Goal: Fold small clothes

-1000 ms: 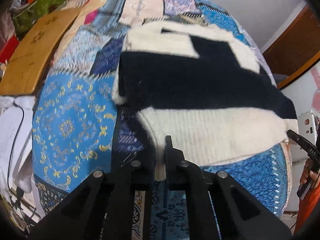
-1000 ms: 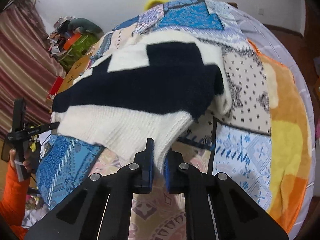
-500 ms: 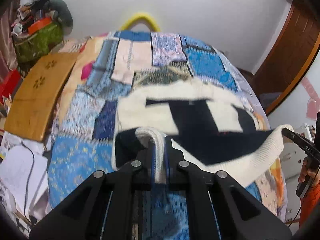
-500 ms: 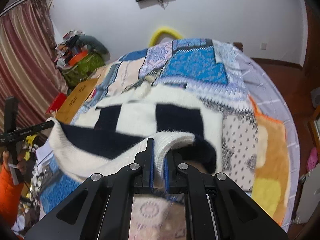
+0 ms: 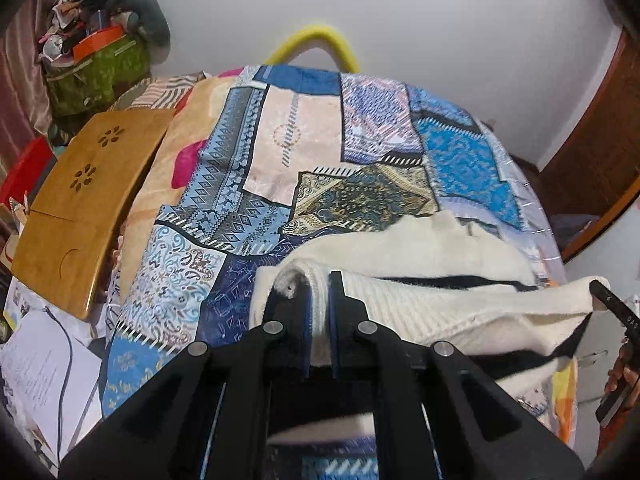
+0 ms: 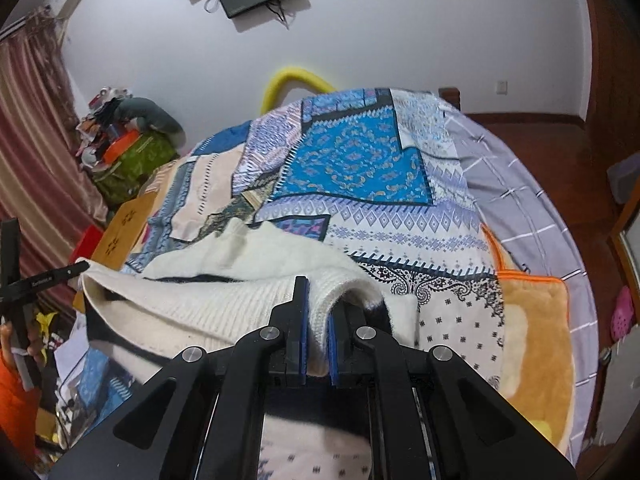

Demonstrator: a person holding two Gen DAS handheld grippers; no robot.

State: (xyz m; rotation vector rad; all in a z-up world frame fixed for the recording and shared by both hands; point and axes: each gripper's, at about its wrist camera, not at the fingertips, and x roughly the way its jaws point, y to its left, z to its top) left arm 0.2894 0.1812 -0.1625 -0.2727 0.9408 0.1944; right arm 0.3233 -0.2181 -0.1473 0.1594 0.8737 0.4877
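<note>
A cream and black knitted sweater (image 5: 432, 308) lies on the patchwork bedspread (image 5: 280, 152). My left gripper (image 5: 319, 300) is shut on its ribbed cream hem at the left corner. My right gripper (image 6: 318, 304) is shut on the same hem at the right corner of the sweater (image 6: 208, 304). Both hold the hem lifted and stretched between them, carried over the far part of the sweater. The black part is mostly hidden under the raised hem. The right gripper's tip (image 5: 608, 300) shows at the right edge of the left wrist view.
A wooden lap tray (image 5: 80, 208) lies at the bed's left edge. A green bag (image 6: 132, 160) with clutter stands beyond it. A yellow foam arch (image 6: 296, 80) rises at the bed's far end. An orange blanket (image 6: 532, 344) lies at the right. Papers (image 5: 36, 368) lie at lower left.
Both grippers have lifted the sweater's near hem and carried it forward over the garment, so the black middle band is now covered by the raised cream hem.
</note>
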